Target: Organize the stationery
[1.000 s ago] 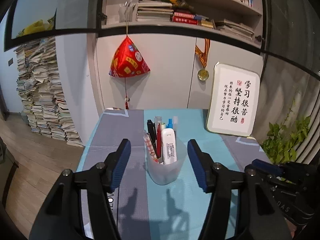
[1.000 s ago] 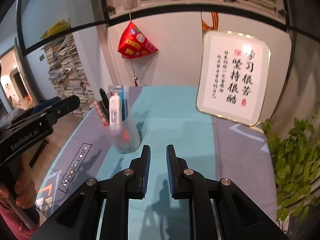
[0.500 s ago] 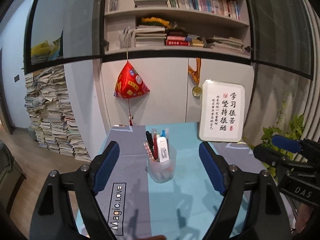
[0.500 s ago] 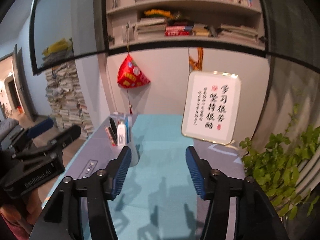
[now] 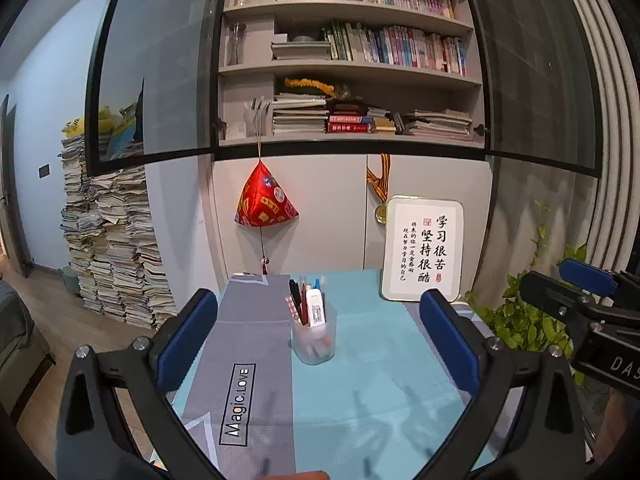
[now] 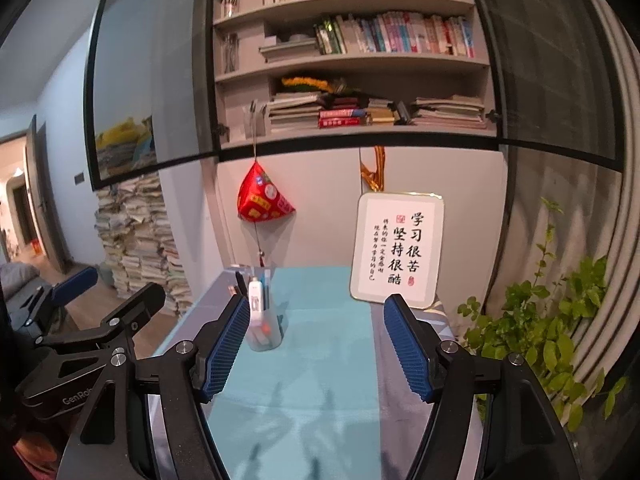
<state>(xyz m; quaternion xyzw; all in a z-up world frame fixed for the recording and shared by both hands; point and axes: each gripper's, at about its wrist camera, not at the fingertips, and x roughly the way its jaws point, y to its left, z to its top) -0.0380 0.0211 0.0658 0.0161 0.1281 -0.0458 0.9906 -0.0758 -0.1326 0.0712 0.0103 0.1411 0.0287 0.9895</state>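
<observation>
The left gripper [image 5: 318, 330] is spread wide, its two blue-padded jaws far apart and nothing between them but air; it touches nothing and hovers over the near edge of the desk [image 5: 380, 380], level and aimed at the far edge; the right gripper [image 6: 316, 346] is likewise spread wide and empty, held level above the near edge and pointing the same way, with the left gripper's black body visible off to its left; one translucent pen cup [image 5: 314, 338] stands upright on the desk toward the left of its middle, well apart from both sets of jaws, on the turquoise strip of the desk mat [image 5: 256, 320] right beside the seam with the grey strip; inside it stand one white glue stick [image 5: 316, 308] with a label, one black pen [image 5: 295, 294], a red one, a blue-capped one and a patterned one, though the exact pen count is hard to tell; one framed calligraphy board [image 5: 422, 250] leans upright at the far right corner of the desk; one red pyramid ornament [image 5: 265, 202] hangs on the cabinet behind the far edge; one leafy plant [image 6: 536, 320] stands off the desk's right side.
</observation>
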